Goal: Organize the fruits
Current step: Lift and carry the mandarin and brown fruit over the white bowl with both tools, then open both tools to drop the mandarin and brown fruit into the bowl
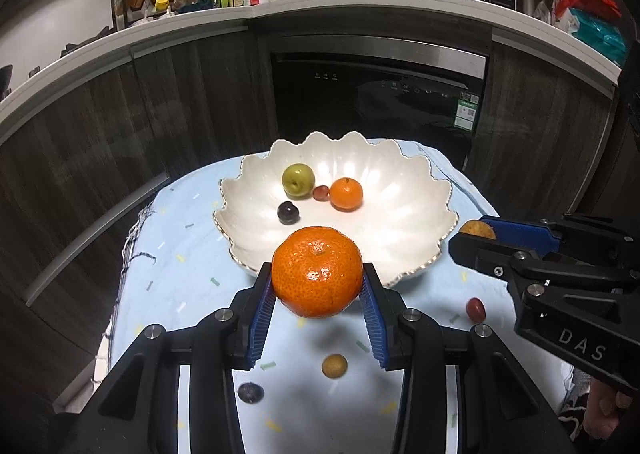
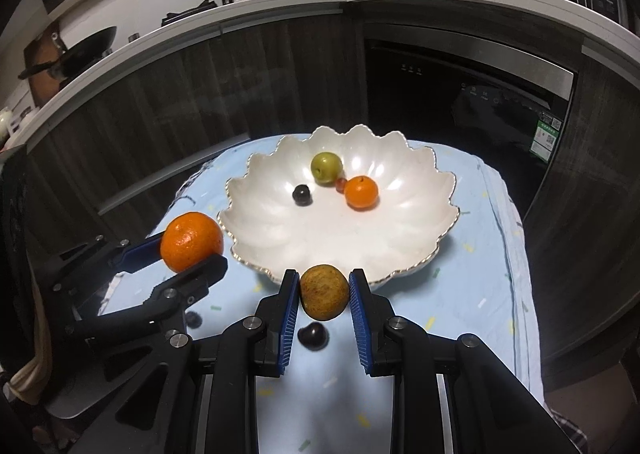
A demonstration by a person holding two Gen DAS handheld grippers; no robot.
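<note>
Left tongs [image 1: 318,282]: blue ribbed pads pinch a large mandarin [image 1: 317,271] on both sides. The fruit is clear of the cloth, its shadow on the fabric below, at the near edge of the bowl. The right wrist view shows the same mandarin [image 2: 191,241] held just left of the bowl rim.

Right tongs [image 2: 324,290]: pads pinch a small brownish-yellow round fruit [image 2: 324,292], rough-skinned, kind cannot be told. It sits just in front of the bowl's near rim and is off the cloth. From the left wrist view only part of this fruit [image 1: 476,230] shows, between the blue pads at the bowl's right edge.

White scalloped bowl [image 1: 404,222]: stands on the counter, which is covered by a light blue cloth [image 1: 180,254] with small coloured flecks. Inside the bowl: a green plum-like fruit [image 1: 298,181], a smaller mandarin [image 1: 346,194], a small reddish fruit [image 1: 320,192] between and touching those two, and a dark purple fruit [image 1: 288,212] nearer and to the left, apart from the rest.

Loose on the cloth, near side of the bowl:
- small tan round fruit [image 1: 334,365], below the left tongs
- dark blue-purple fruit [image 1: 251,393], near left
- red grape-like fruit [image 1: 475,309], right
- dark fruit [image 2: 313,337], below the right tongs
</note>
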